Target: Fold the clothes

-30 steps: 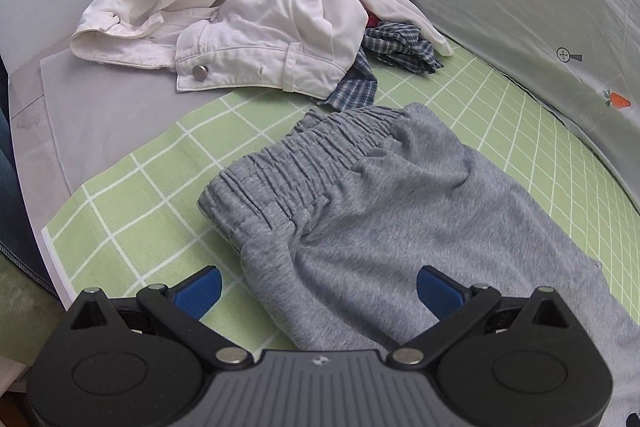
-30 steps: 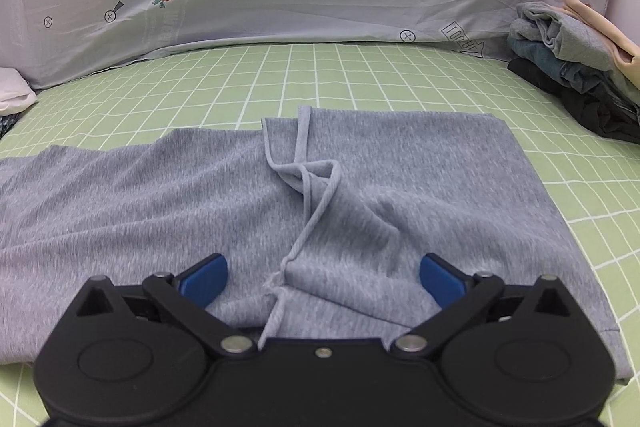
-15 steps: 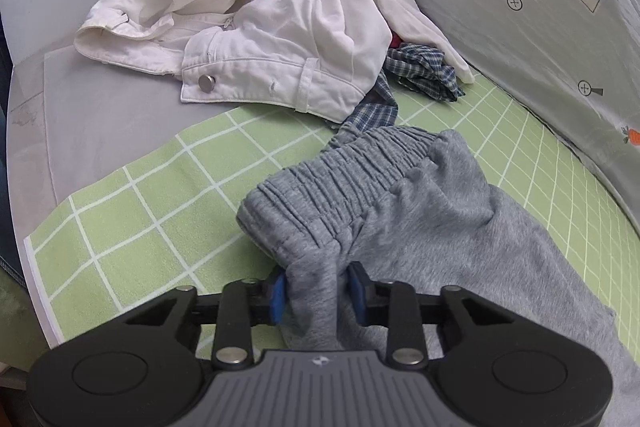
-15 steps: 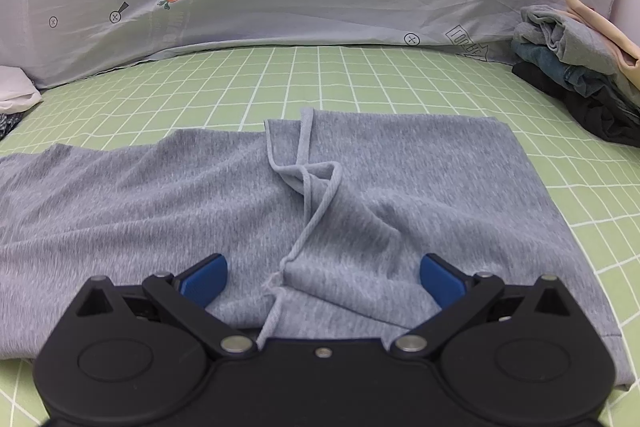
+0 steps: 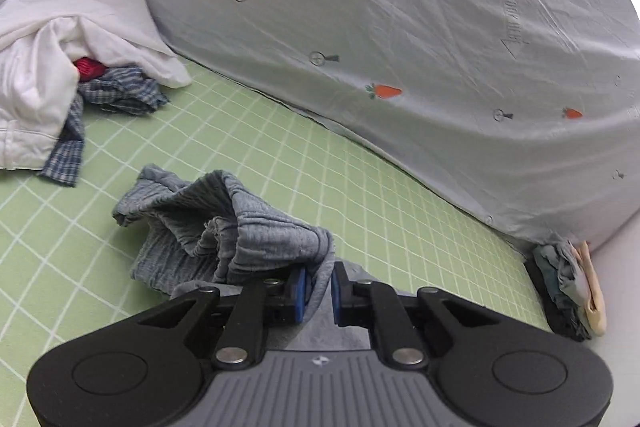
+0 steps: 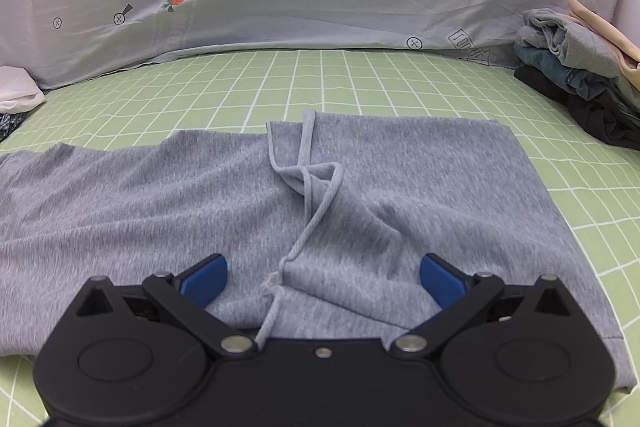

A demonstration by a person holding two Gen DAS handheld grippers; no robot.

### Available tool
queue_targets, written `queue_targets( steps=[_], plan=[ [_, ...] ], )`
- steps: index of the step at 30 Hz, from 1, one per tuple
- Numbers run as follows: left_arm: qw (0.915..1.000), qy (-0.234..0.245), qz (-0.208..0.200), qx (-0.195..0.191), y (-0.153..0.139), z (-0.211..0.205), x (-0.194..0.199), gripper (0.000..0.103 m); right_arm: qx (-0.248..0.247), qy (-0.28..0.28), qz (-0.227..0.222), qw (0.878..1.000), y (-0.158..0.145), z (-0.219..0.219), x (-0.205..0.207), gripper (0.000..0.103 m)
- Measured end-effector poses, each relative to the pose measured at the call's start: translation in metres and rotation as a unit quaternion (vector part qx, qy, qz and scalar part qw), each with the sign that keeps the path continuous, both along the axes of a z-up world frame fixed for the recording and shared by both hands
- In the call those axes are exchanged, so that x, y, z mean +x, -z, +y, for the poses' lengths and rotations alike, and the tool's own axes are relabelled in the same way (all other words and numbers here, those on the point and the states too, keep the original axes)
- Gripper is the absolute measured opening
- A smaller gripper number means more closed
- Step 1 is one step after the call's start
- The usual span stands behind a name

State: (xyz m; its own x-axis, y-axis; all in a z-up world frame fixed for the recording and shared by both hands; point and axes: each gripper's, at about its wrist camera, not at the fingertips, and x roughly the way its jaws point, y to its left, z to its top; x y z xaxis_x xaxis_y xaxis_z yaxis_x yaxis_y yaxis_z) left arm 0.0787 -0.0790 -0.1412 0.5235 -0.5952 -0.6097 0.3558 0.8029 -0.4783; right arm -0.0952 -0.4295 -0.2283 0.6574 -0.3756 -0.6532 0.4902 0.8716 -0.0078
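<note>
Grey sweatpants (image 6: pixel 360 195) lie spread over the green grid mat (image 6: pixel 360 83), their drawstring (image 6: pixel 308 187) looped across the middle. In the left wrist view the elastic waistband end (image 5: pixel 224 227) is bunched and lifted off the mat. My left gripper (image 5: pixel 318 289) is still closing, its blue pads pinching a fold of that grey fabric. My right gripper (image 6: pixel 322 277) hovers low over the pants' near edge, jaws wide apart with only flat cloth and the drawstring's end beneath them.
A heap of unfolded clothes lies at the mat's left end: white jeans (image 5: pixel 36 79) and a blue plaid garment (image 5: pixel 116 95). A stack of folded clothes (image 6: pixel 580 75) sits at the right end. A carrot-print sheet (image 5: pixel 400 47) walls off the back.
My left gripper closed on the waistband edge, then lifted it and swung right, so the view turned from the white clothes toward the back sheet. The right gripper stayed still.
</note>
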Motion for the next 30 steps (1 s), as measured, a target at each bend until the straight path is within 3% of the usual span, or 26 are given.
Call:
queue_targets(
  steps=[2,4,7,8,10,12,17,21,26,30],
  plan=[
    [0.9973,0.071,0.02,0.008,0.008,-0.028,-0.006,0.021,0.0,0.0,-0.001,1.0,0.0,0.0,0.0,0.103],
    [0.9898,0.128,0.041,0.048,0.022,-0.051,-0.014,0.03,0.0,0.0,0.0,1.0,0.0,0.0,0.0,0.103],
    [0.9814,0.167,0.05,0.081,0.031,-0.067,-0.02,0.032,0.007,-0.006,0.009,1.0,-0.002,-0.003,0.002,0.103],
    [0.9825,0.162,0.044,0.08,0.03,-0.066,-0.02,0.034,0.013,-0.009,0.015,1.0,-0.004,-0.005,0.003,0.103],
    [0.9864,0.144,0.034,0.07,0.026,-0.06,-0.018,0.047,0.035,-0.016,0.032,0.999,-0.01,-0.009,0.006,0.103],
    [0.9913,0.117,0.027,0.055,0.019,-0.046,-0.013,0.05,0.06,-0.015,0.016,0.998,-0.019,-0.011,0.004,0.103],
    [0.9981,0.025,0.019,0.053,0.01,-0.014,-0.004,0.052,0.084,-0.052,-0.033,0.995,-0.048,-0.001,0.012,0.099],
    [0.994,-0.052,0.037,0.089,0.017,0.006,0.011,0.052,0.122,-0.108,-0.044,0.986,-0.06,0.009,0.036,0.089],
    [0.9869,-0.049,0.073,0.135,0.036,0.007,0.02,0.052,0.195,-0.171,-0.029,0.965,-0.059,0.028,0.079,0.072],
    [0.9838,-0.035,0.09,0.151,0.048,0.007,0.015,0.052,0.256,-0.214,-0.016,0.942,-0.053,0.052,0.111,0.069]
  ],
)
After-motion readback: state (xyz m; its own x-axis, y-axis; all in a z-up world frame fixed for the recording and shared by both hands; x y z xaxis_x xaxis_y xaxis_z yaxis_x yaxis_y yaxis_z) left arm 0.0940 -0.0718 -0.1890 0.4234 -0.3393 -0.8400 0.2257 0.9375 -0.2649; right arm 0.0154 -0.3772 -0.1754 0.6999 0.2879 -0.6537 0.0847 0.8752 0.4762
